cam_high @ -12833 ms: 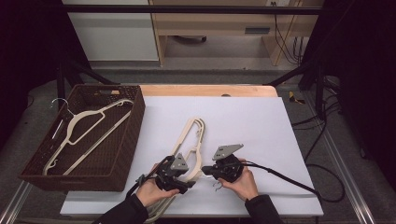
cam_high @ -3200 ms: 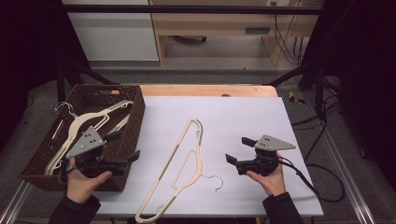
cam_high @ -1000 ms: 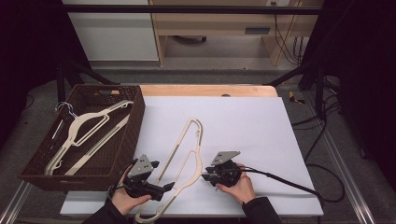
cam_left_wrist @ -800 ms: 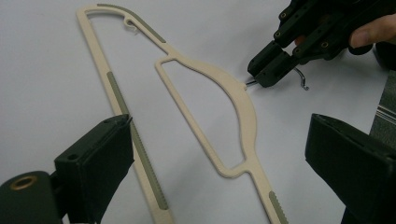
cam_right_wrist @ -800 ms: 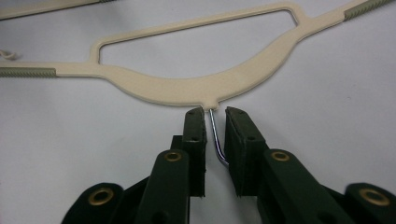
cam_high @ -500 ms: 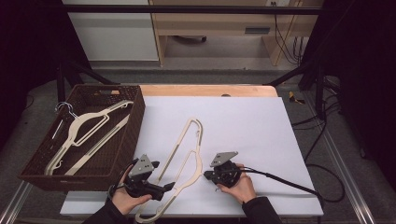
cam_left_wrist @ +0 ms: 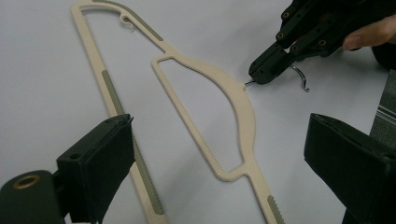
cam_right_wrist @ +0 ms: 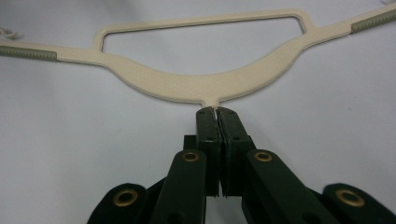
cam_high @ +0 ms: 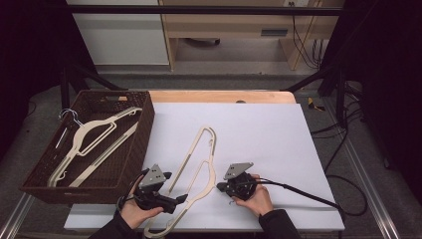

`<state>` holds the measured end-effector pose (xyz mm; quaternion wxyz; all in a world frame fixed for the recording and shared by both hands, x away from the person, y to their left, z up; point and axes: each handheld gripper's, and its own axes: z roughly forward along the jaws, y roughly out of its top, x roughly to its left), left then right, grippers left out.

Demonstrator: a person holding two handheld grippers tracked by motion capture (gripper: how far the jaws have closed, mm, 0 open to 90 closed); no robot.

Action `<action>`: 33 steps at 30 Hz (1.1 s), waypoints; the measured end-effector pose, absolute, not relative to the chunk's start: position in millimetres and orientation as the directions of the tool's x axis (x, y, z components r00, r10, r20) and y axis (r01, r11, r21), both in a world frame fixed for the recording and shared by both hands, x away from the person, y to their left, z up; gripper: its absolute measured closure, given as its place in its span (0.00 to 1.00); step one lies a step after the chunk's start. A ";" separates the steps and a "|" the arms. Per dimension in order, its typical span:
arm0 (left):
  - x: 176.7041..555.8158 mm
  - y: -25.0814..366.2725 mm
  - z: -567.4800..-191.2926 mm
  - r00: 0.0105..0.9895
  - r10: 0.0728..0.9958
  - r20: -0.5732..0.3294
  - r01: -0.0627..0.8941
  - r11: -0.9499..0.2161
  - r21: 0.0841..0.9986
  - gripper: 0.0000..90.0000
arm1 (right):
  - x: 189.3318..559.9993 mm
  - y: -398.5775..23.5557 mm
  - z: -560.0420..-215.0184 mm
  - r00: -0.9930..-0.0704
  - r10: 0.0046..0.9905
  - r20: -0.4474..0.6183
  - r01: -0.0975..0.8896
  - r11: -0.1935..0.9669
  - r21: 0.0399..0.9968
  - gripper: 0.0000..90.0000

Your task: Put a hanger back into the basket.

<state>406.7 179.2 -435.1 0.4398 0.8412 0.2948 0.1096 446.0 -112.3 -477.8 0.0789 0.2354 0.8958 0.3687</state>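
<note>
I see the cream hanger (cam_high: 196, 172) lying flat on the white desk (cam_high: 278, 134), just right of the wicker basket (cam_high: 144, 124) that holds another hanger (cam_high: 89, 142). My right hand-held gripper (cam_right_wrist: 217, 112) sits at the hanger's neck, its jaws pressed together on the thin wire hook (cam_left_wrist: 299, 74) where it leaves the cream body; in the left gripper view the hook's curl pokes out behind those jaws. They have just been closing, with the wire stem between them. My left hand-held gripper (cam_left_wrist: 224, 154) hangs low over the hanger's lower arm, jaws spread wide, one on each side of the bar and shoulder, touching neither as far as I can tell. Compared with three seconds back, both hands have come inward: the left was over by the basket's near corner and the right stood well off to the right of the hook; the hanger itself lies where it did.
</note>
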 end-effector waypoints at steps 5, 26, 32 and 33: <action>407.5 172.6 -437.1 0.813 0.578 -0.072 0.397 -0.460 0.794 0.12 | 446.2 -112.8 -475.4 -0.876 0.479 0.057 0.378 0.609 0.697 0.99; 421.0 128.7 -466.5 0.873 0.484 -0.060 0.397 -0.635 0.663 0.50 | 442.2 -112.0 -459.8 -0.878 0.476 0.048 0.366 0.604 0.708 0.99; 424.0 126.7 -469.4 0.871 0.485 -0.077 0.415 -0.643 0.644 0.64 | 441.4 -111.6 -457.0 -0.878 0.475 0.054 0.366 0.595 0.716 0.99; 424.0 126.7 -469.4 0.871 0.485 -0.077 0.415 -0.643 0.644 0.66 | 441.4 -111.6 -457.0 -0.878 0.475 0.054 0.366 0.595 0.716 0.99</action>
